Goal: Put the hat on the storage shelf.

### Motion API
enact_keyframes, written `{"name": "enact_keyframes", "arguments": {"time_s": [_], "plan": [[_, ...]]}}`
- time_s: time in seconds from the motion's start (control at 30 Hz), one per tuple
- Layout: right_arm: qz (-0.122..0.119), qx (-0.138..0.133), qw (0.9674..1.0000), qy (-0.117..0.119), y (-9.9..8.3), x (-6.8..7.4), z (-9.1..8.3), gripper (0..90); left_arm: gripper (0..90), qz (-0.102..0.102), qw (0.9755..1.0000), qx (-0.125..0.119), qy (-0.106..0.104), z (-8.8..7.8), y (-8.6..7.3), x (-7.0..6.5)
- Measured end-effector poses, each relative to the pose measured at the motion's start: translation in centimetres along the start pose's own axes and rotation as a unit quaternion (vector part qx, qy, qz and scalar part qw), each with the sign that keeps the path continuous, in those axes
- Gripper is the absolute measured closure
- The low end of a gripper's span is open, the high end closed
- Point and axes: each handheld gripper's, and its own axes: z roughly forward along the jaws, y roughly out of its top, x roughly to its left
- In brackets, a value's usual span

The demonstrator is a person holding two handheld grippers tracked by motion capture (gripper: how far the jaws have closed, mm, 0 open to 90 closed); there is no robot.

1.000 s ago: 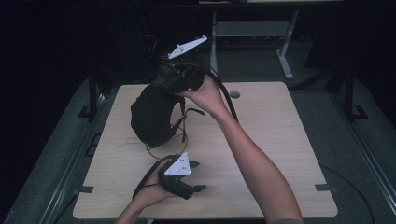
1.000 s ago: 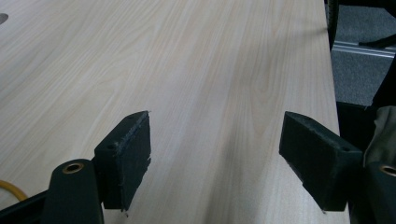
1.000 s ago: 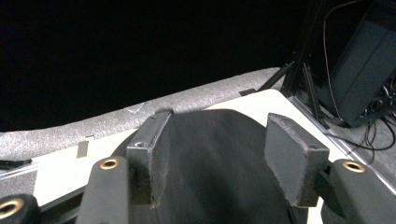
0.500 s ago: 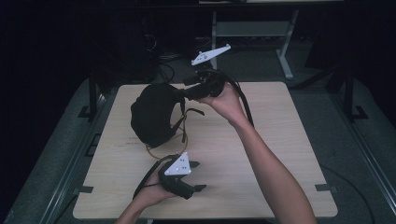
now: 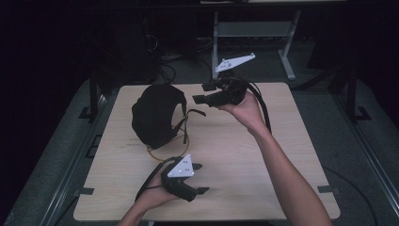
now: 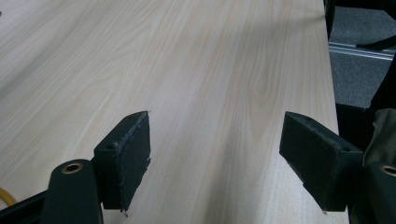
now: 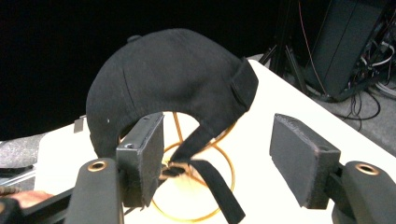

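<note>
While both jaws stand wide and empty, black cap (image 5: 155,115) sits on wire stand (image 7: 194,186); strap (image 7: 210,179) hangs loose, unfastened. Left gripper (image 5: 197,178) rests low on tabletop (image 5: 235,155); right gripper (image 5: 200,93) hovers beside cap.

We see a pale wood counter (image 5: 282,155) on grey carpet floor (image 5: 367,155) in a dark room. Behind it stands a white metal frame (image 5: 287,47), with tangled cables (image 5: 164,66) beside it.

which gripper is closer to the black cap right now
The right. The right gripper is raised just beside the black cap, jaws open and pointing at its strap side. The left gripper rests low on the table, nearer the person, pointing away.
</note>
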Motion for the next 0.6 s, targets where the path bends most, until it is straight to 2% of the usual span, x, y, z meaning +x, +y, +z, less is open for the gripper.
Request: {"name": "enact_keyframes", "arguments": {"time_s": [0.2,0.6], "plan": [[0.008,-0.004,0.9999,-0.006,-1.2,-0.4,-1.2,34.0,24.5,0.003,1.0,0.004,0.0,0.2,0.0,0.1],[0.03,-0.003,0.9994,-0.016,-4.4,-1.8,-3.0,32.9,24.0,-0.002,1.0,0.005,0.0,0.4,0.0,0.2]]}}
